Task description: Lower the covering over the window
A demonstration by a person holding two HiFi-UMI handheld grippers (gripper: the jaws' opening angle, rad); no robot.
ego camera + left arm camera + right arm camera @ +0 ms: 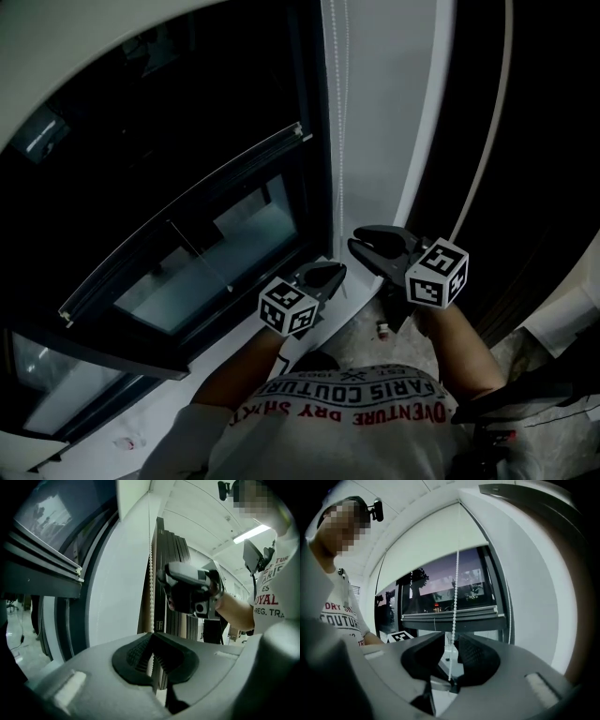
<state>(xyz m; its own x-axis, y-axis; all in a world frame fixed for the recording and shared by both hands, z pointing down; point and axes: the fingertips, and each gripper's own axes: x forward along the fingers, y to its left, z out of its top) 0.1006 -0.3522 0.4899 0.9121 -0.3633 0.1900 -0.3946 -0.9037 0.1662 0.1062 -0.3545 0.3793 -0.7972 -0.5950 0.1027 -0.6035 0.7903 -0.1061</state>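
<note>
our left gripper is clamped on the chain, beside the window. our right gripper is higher up, jaws apart, with the chain hanging between them but not pinched. the blind covers only the top of the glass. if the right closes off-centre, the beads could slip out. if the left lets go before that bite, the chain swings away. pulling the wrong strand would raise the blind.

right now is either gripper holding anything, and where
The left gripper is shut on the bead chain, on its hanging run. The right gripper is open, chain loose between its jaws.
</note>
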